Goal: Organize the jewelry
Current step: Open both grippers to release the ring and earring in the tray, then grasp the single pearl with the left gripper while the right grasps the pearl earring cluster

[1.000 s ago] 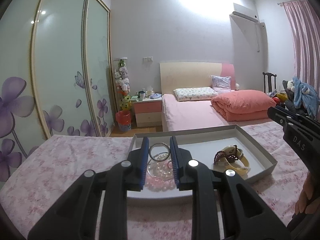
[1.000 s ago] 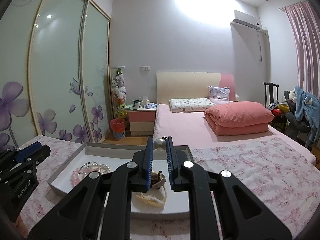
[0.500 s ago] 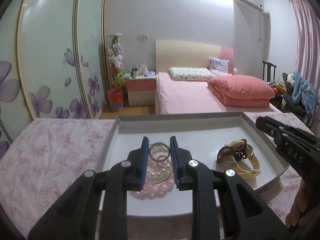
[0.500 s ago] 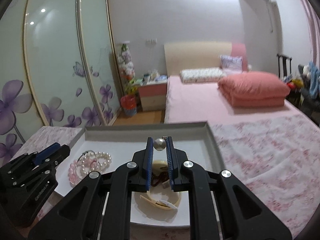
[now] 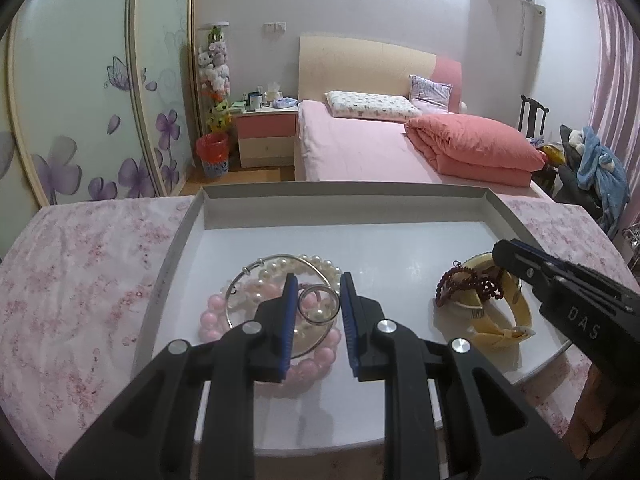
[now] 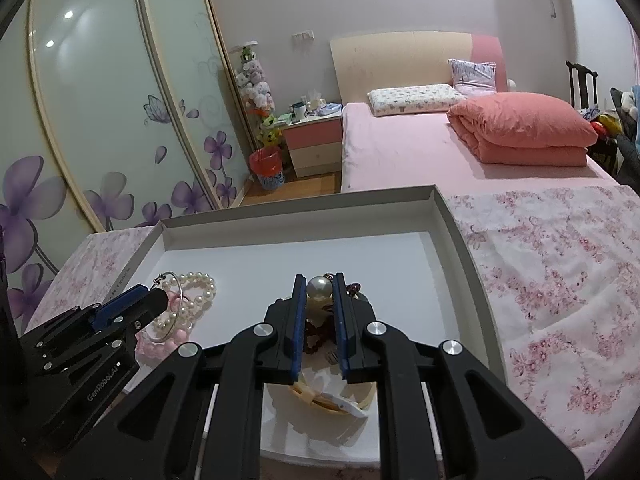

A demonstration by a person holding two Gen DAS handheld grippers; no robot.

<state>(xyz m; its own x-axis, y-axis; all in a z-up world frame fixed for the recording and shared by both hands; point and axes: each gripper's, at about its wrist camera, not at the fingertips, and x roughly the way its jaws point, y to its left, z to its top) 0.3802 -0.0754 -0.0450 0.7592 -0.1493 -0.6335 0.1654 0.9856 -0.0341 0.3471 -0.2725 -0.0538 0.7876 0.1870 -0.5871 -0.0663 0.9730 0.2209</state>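
here the left gripper (image 5: 318, 310) is clamped on a small silver ring (image 5: 318, 309), held upright between its blue pads directly above the bracelet pile (image 5: 276, 312) of pearls, pink beads and a wire bangle in the near left part of the white tray (image 5: 344, 210). the right gripper (image 6: 320, 290) is clamped on a pearl bead (image 6: 319, 288), poised over the dark red beads (image 5: 466, 284) and yellow hair clip (image 5: 500, 320) on the tray's right side. each piece hangs straight over its own heap, so any release looks like a short drop downward, with neither hand needing to cross toward the other.
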